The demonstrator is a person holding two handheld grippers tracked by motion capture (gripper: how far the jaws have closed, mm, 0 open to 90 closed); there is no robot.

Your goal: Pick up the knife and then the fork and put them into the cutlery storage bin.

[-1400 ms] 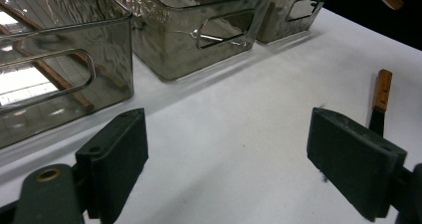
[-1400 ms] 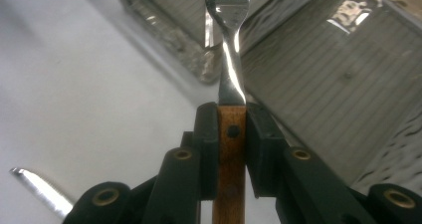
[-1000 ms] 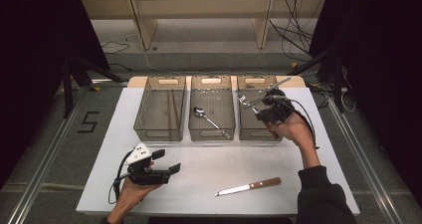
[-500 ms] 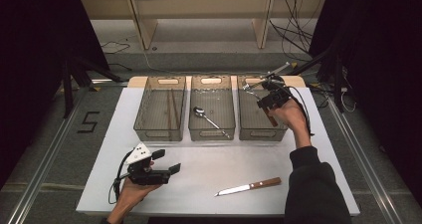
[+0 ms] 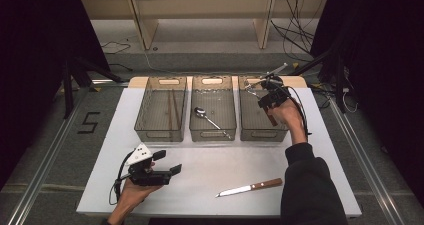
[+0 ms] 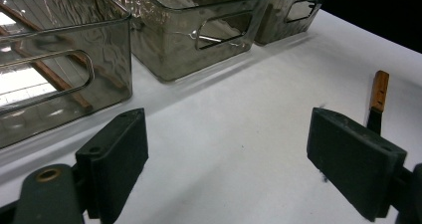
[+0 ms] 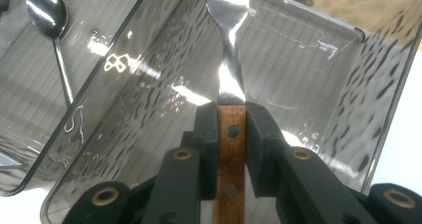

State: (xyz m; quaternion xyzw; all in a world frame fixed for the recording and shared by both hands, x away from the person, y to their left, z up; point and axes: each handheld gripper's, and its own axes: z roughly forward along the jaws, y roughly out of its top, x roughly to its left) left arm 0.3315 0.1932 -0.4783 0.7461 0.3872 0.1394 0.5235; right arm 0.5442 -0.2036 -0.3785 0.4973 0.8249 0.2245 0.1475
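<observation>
Over the right bin (image 5: 263,130), the right tool (image 5: 267,96) grips a fork (image 7: 230,45); spoon (image 5: 210,119) and chopsticks (image 5: 172,110) are binned, the knife (image 5: 248,187) waits on the worktop (image 5: 210,160), and the left tool (image 5: 165,165) gapes wide.

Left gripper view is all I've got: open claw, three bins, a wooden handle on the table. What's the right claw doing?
Observer: The right claw is shut on a fork, gripping its wooden handle, tines pointing away over the right-hand bin.
Operator: Anything in the middle bin?
Observer: A spoon lies in the middle bin, bowl toward the far end.
Operator: That wooden handle near me, what is it?
Observer: A knife with a wooden handle, flat on the table, blade pointing toward the left claw.
Operator: Left bin?
Observer: Chopsticks lie lengthwise in the left bin.
</observation>
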